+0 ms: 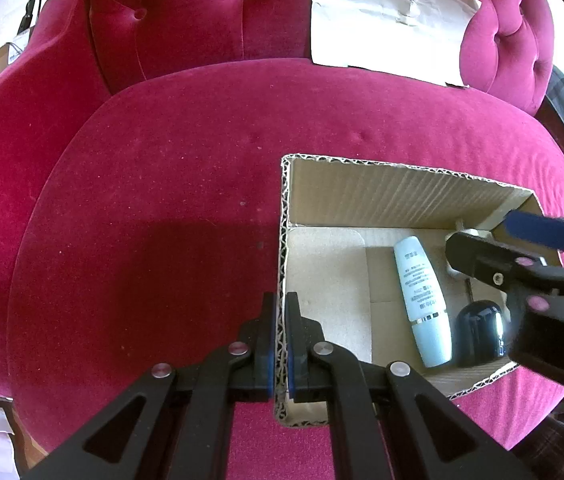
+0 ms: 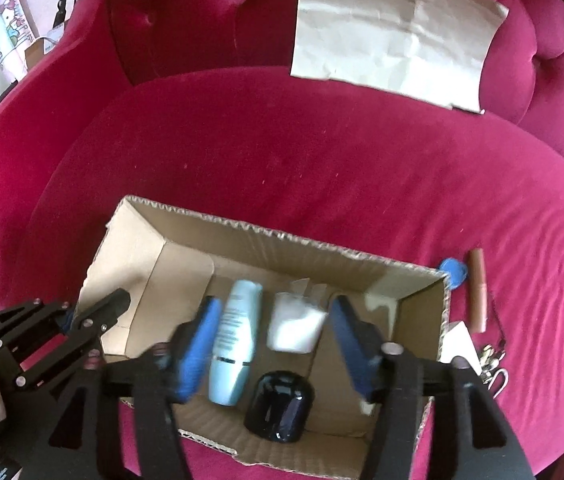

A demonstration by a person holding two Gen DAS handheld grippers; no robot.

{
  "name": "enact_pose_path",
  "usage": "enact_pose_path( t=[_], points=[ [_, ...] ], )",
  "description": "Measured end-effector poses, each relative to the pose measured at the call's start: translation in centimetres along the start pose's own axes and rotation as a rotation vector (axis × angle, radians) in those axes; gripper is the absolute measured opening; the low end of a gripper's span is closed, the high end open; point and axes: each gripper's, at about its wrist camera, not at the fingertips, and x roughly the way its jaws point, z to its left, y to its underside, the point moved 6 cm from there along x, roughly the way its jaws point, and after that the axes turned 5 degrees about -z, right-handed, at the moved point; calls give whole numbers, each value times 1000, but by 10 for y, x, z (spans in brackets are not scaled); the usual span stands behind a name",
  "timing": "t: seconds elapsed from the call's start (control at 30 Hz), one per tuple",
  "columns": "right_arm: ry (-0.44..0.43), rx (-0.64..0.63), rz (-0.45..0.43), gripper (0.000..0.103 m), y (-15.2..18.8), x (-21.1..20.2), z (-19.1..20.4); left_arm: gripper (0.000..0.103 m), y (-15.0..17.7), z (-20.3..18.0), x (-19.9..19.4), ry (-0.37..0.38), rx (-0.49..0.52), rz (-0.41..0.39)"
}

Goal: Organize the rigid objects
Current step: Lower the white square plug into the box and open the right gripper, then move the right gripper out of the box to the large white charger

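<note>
With the left claw (image 1: 279,344) clamped on the cardboard box (image 1: 402,184) wall and the right claw (image 2: 271,344) spread empty above the pale-blue bottle (image 2: 235,340), white jar (image 2: 296,326) and dark cap (image 2: 279,410) (all inside, mid-sofa), a careless withdrawal could have knocked the contents askew.

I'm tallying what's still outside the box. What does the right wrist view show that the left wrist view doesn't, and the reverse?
Only the right wrist view shows a blue item, a brown tube and metal keys on the sofa beside the cardboard box.

Only the left wrist view shows the left gripper clamped on the box wall.

Both show the pale blue bottle and dark jar inside, with the right gripper open above them.
</note>
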Motion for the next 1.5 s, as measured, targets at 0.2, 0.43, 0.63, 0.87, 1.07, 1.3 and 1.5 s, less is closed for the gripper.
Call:
enact_pose_path(
  t=[0.2, 0.43, 0.63, 0.87, 1.07, 1.3, 1.5],
  points=[
    [25, -29, -25, 102, -1, -3, 1, 3, 0, 0, 0, -1, -3, 1],
    [34, -47, -13, 103, 0, 1, 0, 3, -1, 0, 0, -2, -3, 1],
    [30, -41, -33, 103, -3, -6, -2, 3, -1, 0, 1, -3, -3, 0],
    [32, -38, -60, 103, -6, -17, -10, 3, -1, -1, 1, -5, -1, 1],
    [42, -26, -88, 103, -12, -32, -27, 3, -1, -2, 0, -8, 2, 0],
    [73, 10, -109, 103, -13, -44, -60, 3, -1, -2, 0, -8, 5, 0],
    [108, 40, -116, 103, -13, -51, -90, 3, -2, -1, 0, -9, 7, 2]
  ],
)
